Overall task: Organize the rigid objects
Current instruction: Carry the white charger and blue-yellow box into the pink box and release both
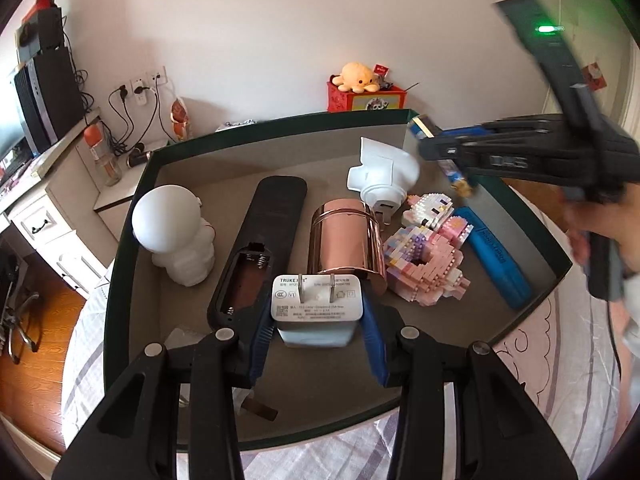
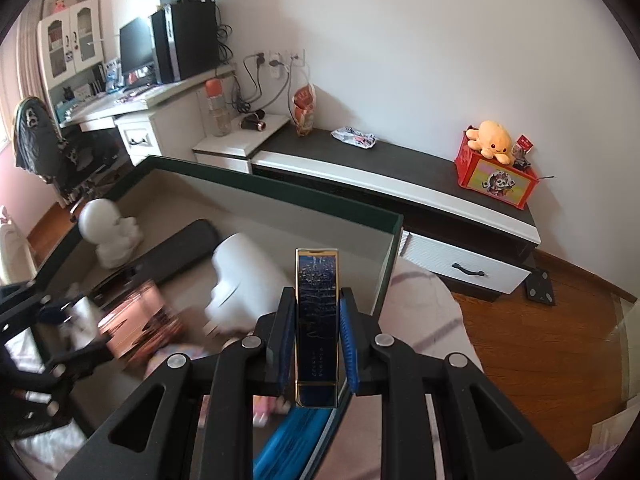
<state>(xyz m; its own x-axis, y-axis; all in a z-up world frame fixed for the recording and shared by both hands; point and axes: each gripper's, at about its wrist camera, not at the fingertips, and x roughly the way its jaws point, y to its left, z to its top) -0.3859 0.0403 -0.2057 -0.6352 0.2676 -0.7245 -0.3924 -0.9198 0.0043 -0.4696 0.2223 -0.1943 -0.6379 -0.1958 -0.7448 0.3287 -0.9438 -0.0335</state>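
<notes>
Bedroom clutter surrounds the green-rimmed tray (image 1: 132, 216). Your left gripper (image 1: 318, 320) clamps the white charger (image 1: 317, 300) over the tray's near edge: light, rigid, slick-sided, so stay on the flat faces. Your right gripper (image 2: 316, 344) pinches a slim blue-and-gold case (image 2: 316, 312) near the far right corner.

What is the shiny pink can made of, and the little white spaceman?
The shiny pink can looks like polished metal with a rose-gold finish: it mirrors the things around it. It might be plated plastic instead. The little white spaceman looks like matte plastic or ceramic: smooth, dull and even white, with no reflections.
</notes>
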